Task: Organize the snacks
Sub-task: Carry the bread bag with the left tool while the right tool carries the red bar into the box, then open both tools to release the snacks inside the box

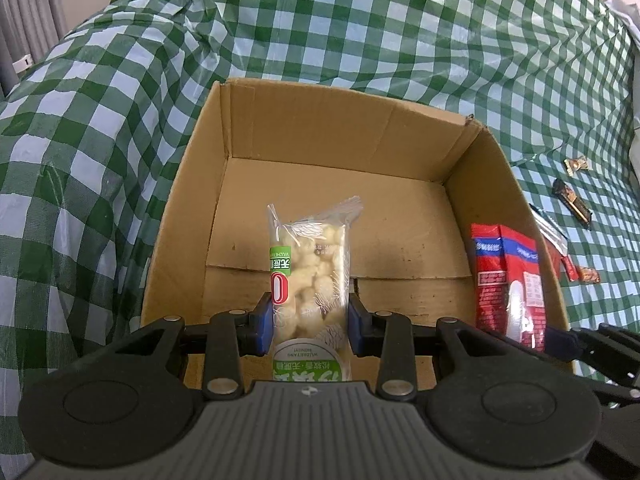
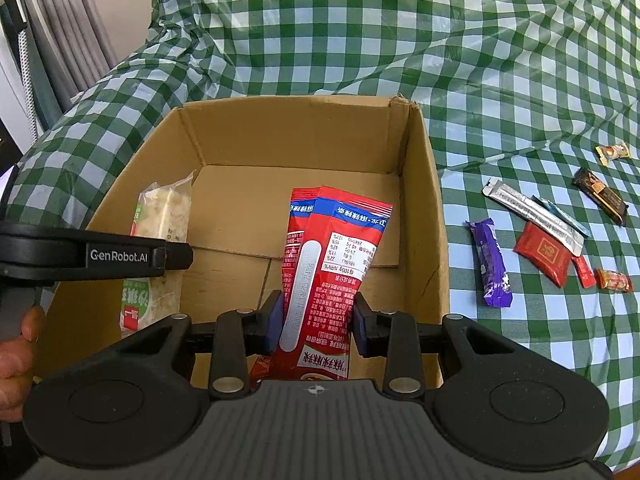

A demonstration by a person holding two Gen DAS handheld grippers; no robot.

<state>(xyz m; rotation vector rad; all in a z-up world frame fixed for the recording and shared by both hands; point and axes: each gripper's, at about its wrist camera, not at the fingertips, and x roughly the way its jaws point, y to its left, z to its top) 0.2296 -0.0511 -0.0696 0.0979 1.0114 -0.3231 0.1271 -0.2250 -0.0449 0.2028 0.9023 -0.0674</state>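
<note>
My left gripper point(image 1: 310, 326) is shut on a clear pack of pale puffed snacks with a green label point(image 1: 310, 264), held upright over the open cardboard box point(image 1: 248, 120). My right gripper point(image 2: 318, 326) is shut on a red snack packet point(image 2: 332, 256), held over the same box point(image 2: 424, 184) at its right side. The red packet also shows in the left wrist view point(image 1: 508, 280), and the puffed pack in the right wrist view point(image 2: 160, 220). The box floor under them is bare cardboard.
The box stands on a green-and-white checked cloth point(image 2: 400, 32). Several small snacks lie on the cloth right of the box: a purple bar point(image 2: 490, 262), a silver stick point(image 2: 532, 210), a red sachet point(image 2: 542, 252), a dark bar point(image 2: 600, 196) and wrapped candies point(image 2: 612, 152).
</note>
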